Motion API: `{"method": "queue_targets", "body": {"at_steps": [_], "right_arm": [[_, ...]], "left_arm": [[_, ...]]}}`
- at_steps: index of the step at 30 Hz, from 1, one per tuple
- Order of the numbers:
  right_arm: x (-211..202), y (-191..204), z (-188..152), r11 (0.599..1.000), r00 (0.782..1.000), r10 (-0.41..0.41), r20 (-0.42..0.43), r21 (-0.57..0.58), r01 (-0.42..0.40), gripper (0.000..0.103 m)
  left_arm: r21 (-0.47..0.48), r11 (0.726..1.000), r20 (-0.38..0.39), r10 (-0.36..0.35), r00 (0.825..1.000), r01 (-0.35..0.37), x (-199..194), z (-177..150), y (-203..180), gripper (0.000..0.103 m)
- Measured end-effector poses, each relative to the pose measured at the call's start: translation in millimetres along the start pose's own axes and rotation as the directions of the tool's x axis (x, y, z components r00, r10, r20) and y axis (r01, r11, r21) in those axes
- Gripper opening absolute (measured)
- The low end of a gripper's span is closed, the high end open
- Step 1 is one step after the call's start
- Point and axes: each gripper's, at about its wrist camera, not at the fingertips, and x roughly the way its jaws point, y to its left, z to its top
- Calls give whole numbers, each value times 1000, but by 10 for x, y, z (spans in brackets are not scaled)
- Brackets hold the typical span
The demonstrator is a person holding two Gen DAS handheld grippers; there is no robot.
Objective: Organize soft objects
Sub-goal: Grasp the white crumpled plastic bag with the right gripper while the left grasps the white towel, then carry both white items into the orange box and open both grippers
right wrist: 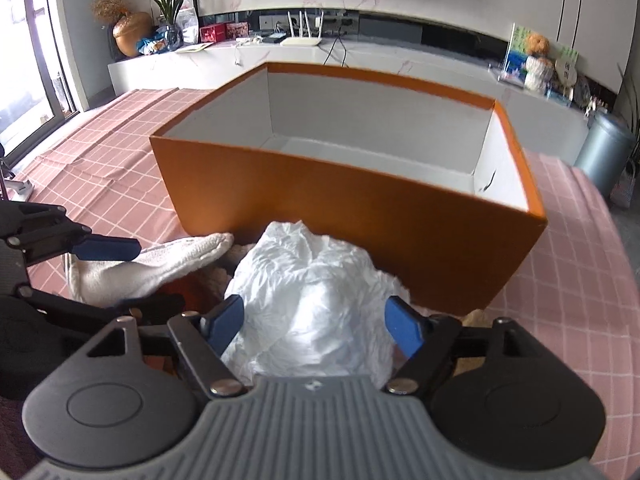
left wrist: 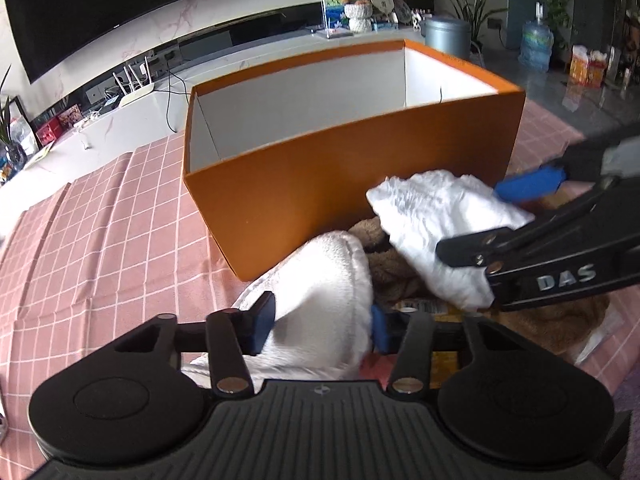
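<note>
A white fleecy cloth (left wrist: 320,280) was gripped between the pads of the left tongs (left wrist: 320,316), clenched on its bunched fold. A crinkled white bundle (right wrist: 316,300) was held in the right tongs (right wrist: 316,324), whose blue pads (right wrist: 404,328) pressed into its sides. Both pieces were lifted just in front of the near wall of the orange box (right wrist: 360,208), which stood on the checked pink cloth of the worktop (left wrist: 100,240) and looked empty inside. Brown plush items (left wrist: 392,276) lay beneath, on the worktop against the box.

The likely risk was judged to be a trailing edge catching on the box's near rim as either piece was carried over, dragging the light box or pulling the fabric from the pads. The two tongs were close together, so a collision could also be caused.
</note>
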Motion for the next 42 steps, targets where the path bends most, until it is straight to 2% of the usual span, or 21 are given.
{"method": "queue_targets", "body": {"at_steps": [1,2,4,7,11,15,19,28,33,37,42], "right_arm": [[25,-23,-10,1000,1000,9,-11,21,-9,48],[31,-46,-19,999,1000,6,-10,35,-6,44],[-3,-70,-20,999,1000,4,3,40,-4,28],[-111,-123,-4,998,999,27,30,56,-28,22],[-297,-184,55,995,995,62,81,74,-68,21],[-466,-295,156,978,985,123,120,152,-141,21],[-573,-347,249,967,980,143,139,193,-168,22],[-791,-243,444,979,975,120,186,143,-148,22],[-854,-185,647,985,970,112,218,104,-137,22],[-824,-192,840,991,967,82,241,80,-103,22],[-642,-235,1100,995,969,53,242,67,-72,22]], "left_arm": [[-6,1000,13,-8,1000,8,-29,3,17,39],[-15,1000,27,-12,1000,12,-57,5,41,34],[-48,999,44,-22,999,24,-98,22,106,27],[-109,993,63,-29,998,36,-156,53,215,19],[-139,990,118,-8,993,25,-306,105,282,14],[-176,983,164,-13,986,42,-472,175,351,14],[-186,981,203,-14,979,53,-606,240,381,13],[-171,983,279,-22,960,72,-806,439,292,12],[-177,983,345,6,939,58,-880,683,296,10],[-188,981,386,31,922,46,-826,908,372,10],[-196,979,402,32,915,52,-577,1132,500,10]]}}
